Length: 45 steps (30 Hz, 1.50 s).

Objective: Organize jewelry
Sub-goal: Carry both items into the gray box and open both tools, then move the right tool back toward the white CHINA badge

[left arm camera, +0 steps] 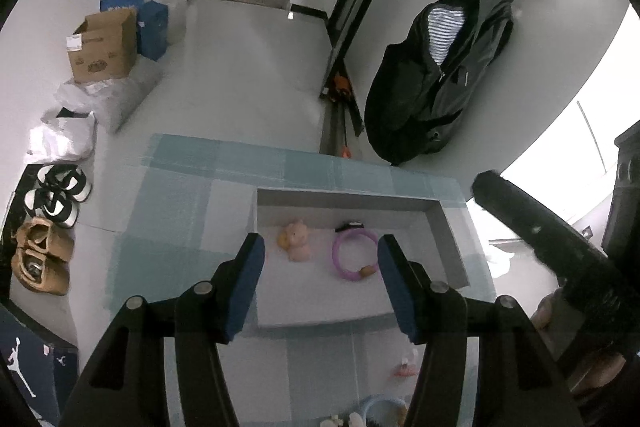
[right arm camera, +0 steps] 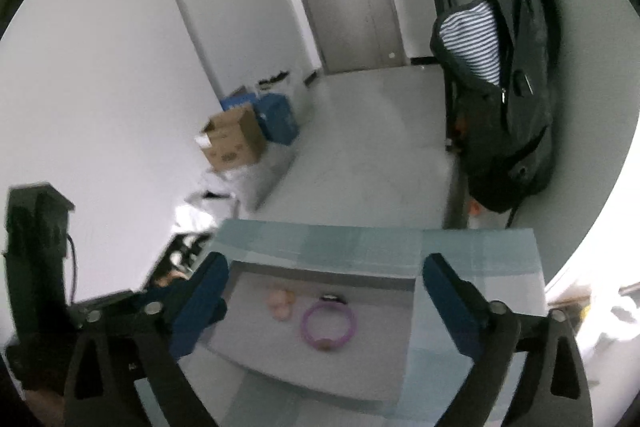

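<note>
Both grippers, left (left arm camera: 320,253) and right (right arm camera: 322,277), with jaws apart, empty.
Hovering above grey tray (left arm camera: 440,223); purple bracelet (left arm camera: 354,254) at 3 o'clock of pink charm (left arm camera: 295,241).

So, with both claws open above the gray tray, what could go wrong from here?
1. More pieces lie on the checked cloth right under the left claw, mostly hidden, so a blind reach may push them.
2. The purple ring and the pink piece lie close together in the tray; another drop might knock them.
</note>
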Available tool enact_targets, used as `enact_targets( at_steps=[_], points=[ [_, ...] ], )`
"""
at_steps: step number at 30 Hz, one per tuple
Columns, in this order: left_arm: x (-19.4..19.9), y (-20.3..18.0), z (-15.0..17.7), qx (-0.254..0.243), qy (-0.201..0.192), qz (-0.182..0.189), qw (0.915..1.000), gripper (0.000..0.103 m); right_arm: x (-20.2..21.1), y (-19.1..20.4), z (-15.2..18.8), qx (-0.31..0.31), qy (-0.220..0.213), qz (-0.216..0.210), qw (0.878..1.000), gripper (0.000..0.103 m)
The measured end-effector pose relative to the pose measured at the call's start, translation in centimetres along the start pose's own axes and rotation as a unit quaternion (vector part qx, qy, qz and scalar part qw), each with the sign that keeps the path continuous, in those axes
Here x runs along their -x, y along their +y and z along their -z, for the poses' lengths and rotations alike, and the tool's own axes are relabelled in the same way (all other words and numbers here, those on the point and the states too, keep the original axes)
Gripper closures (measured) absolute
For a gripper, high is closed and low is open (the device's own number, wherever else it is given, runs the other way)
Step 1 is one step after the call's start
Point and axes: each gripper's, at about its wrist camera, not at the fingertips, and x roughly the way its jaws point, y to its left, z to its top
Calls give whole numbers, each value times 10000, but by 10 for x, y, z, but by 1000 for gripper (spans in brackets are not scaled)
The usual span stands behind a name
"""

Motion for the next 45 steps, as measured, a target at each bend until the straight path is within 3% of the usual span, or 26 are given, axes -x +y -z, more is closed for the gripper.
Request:
enact_targets(
  at_steps=[2, 7, 9, 13, 21, 25, 29, 33, 38, 45],
  points=[
    [5, -1, 5, 37, -31, -54, 10000, 49, 12, -2, 3, 20, -124, 123, 9998, 4],
    [17, -6, 14, 75, -83, -173, 9998, 49, 41, 9, 21, 777, -634, 461, 9939, 4],
    [23, -11, 19, 0, -140, -264, 9996, 49, 49, 14, 30, 1044, -626, 506, 9913, 4],
    [33, -16, 37, 31, -151, -366, 9992, 49, 54, 15, 47, 1218, -335, 592, 9902, 4],
    [36, -25, 74, 2, 95, -576, 9983, 49, 60, 0, 85, 837, 556, -95, 9949, 0],
    [33, -30, 92, -40, 307, -699, 9971, 49, 63, -12, 97, 563, 899, -79, 9943, 0],
    [33, -34, 104, -107, 425, -826, 9956, 48, 69, -10, 117, 741, 1065, 142, 9914, 0],
    [34, -34, 115, -71, 469, -913, 9947, 32, 73, -9, 135, 842, 1251, 154, 9884, 1],
    [34, -28, 123, 119, 510, -963, 9940, 31, 74, -11, 149, 811, 1459, -121, 9859, 1],
    [31, -25, 138, 296, 641, -729, 9948, 30, 68, -3, 165, 958, 1788, -439, 9782, 19]
  ],
)
